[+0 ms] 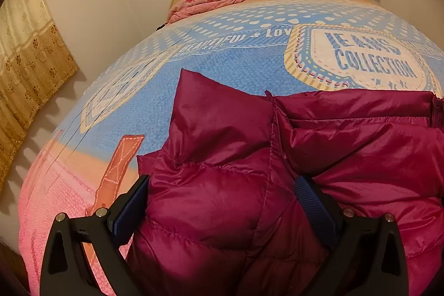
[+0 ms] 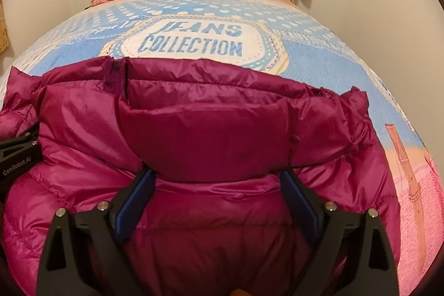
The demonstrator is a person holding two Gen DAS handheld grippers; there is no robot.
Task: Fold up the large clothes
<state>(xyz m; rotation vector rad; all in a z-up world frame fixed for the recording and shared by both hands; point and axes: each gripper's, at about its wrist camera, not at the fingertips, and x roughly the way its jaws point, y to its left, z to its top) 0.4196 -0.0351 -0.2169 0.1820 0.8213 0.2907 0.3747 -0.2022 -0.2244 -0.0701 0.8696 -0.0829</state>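
On the bed's blue printed sheet (image 1: 222, 74), both hand-held grippers — left (image 1: 222, 201), right (image 2: 217, 193) — straddle the magenta quilted puffer jacket (image 2: 208, 129), jaws spread, ungripped; next, pinch and fold.

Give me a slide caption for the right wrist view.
Open right hand-held gripper straddling a magenta puffer jacket spread on a blue-and-pink bedspread.
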